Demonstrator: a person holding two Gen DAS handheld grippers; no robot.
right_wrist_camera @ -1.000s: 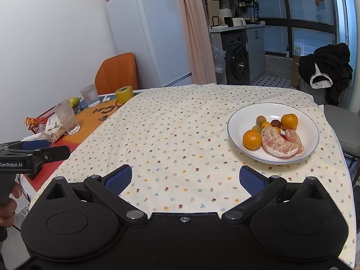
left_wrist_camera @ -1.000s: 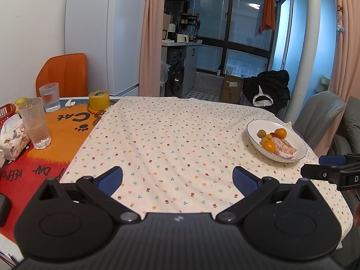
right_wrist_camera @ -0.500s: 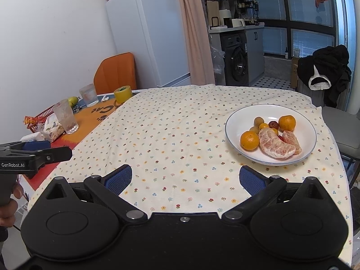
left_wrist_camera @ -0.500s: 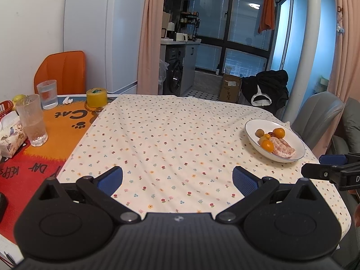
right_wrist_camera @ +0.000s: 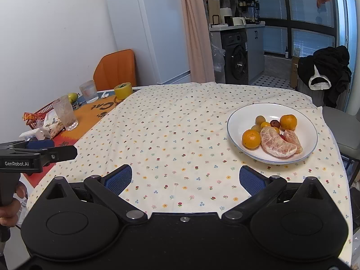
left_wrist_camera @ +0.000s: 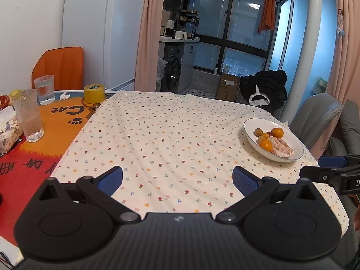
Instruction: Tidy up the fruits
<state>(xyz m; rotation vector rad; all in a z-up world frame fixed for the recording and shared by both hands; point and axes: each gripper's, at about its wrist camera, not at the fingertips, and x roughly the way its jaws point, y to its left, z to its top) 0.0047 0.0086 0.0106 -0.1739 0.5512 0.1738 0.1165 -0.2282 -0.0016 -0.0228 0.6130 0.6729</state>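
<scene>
My left tool [left_wrist_camera: 177, 177]: spread wide, empty, above the floral cloth [left_wrist_camera: 162, 135]. My right tool [right_wrist_camera: 185, 178]: likewise released, touching nothing. Beyond, on the desk's right side: white bowl [right_wrist_camera: 238, 117] holding oranges [right_wrist_camera: 251, 138], peeled segments [right_wrist_camera: 276, 145], small fruits.

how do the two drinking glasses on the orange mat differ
The tall frosted glass stands nearer the camera, beside the tissue box; the short clear ribbed glass stands farther back, near the yellow tape roll. The tall one looks nearly empty; the short one holds water well up its sides. Both stand upright on the orange cat-print mat.
</scene>
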